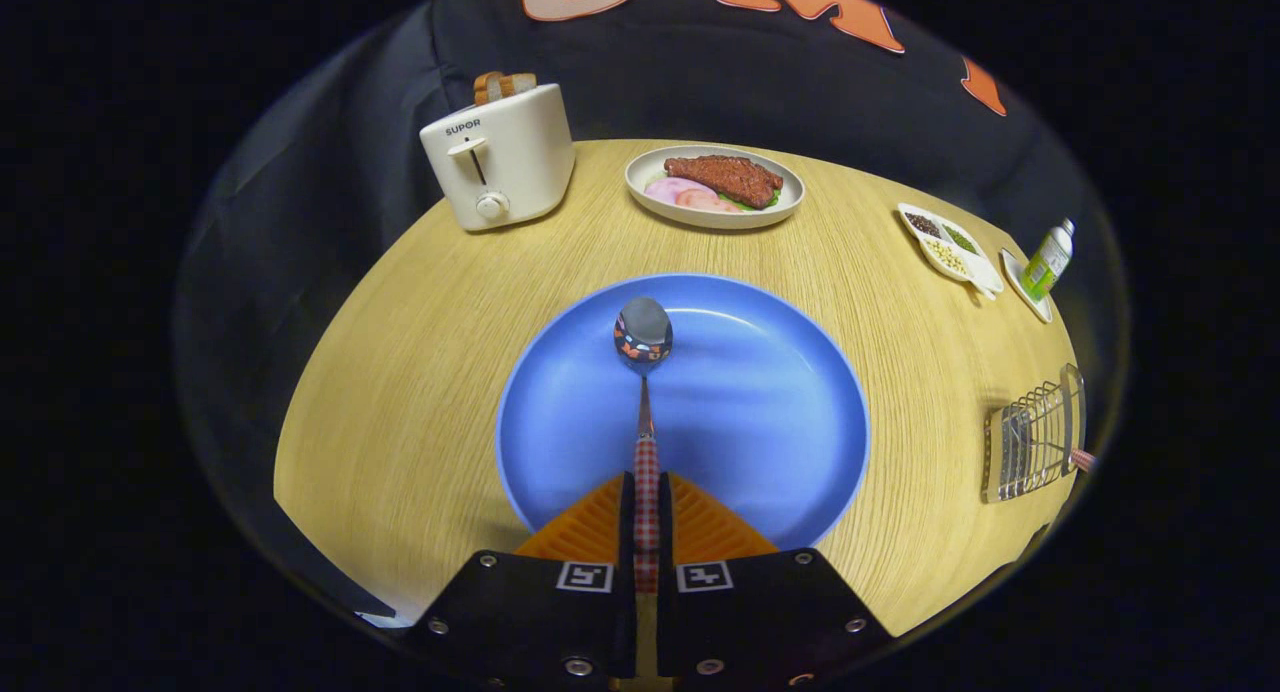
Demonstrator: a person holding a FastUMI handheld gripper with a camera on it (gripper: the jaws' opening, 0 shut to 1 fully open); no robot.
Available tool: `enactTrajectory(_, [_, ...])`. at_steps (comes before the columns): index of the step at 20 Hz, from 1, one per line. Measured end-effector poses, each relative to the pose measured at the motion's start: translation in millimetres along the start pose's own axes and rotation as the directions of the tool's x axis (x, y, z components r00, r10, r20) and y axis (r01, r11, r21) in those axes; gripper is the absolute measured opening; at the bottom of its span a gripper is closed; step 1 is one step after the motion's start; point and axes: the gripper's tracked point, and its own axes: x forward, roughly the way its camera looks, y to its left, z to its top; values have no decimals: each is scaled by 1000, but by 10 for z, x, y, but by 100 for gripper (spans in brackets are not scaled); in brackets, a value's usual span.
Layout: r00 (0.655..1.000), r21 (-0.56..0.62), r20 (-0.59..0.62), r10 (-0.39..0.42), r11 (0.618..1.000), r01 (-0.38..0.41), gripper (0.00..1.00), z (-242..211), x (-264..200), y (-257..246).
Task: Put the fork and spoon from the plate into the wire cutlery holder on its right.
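A round wooden table [420, 372] is seen, with a blue plate [760, 422] lying just ahead of the gripper [647, 517]. Beyond the plate a toaster [500, 157] with bread in its slots is placed, and beside it a dish of food [714, 185]. Well off to the right, a small divided dish [945, 240] and a green bottle [1048, 260] are set, and nearer, at the table's right edge, the wire cutlery holder [1035, 437] is found, well apart from the plate. A checked handle end [1082, 459] is seen sticking out of it; this is judged to be the fork, already delivered.

The spoon [645, 392] is held over the plate: the fingers are closed narrow on its checked handle, one pressing each side. Whether the bowl rests on the plate or hangs just above cannot be told.

The long axis of the spoon is lined up with the fingers, with the bowl pointing straight away, toward the dish of food, and the handle toward the gripper.

As a judgement, the grip is taken far back on the handle, so the bowl end could droop or swing during the carry rightward. The spoon could also be caught on the holder's wires or the fork, or dropped beside the holder, if it is not turned and aimed before release.
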Motion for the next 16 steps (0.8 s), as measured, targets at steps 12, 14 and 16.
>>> enactTrajectory(12, [966, 80, 220, -138, 989, 123, 9, 619, -995, -1349])
enactTrajectory(14, [957, 120, 231, -174, 981, 150, 9, 622, -1184, -1658])
enactTrajectory(16, [951, 168, 229, -210, 970, 174, 9, 564, -1328, -1942])
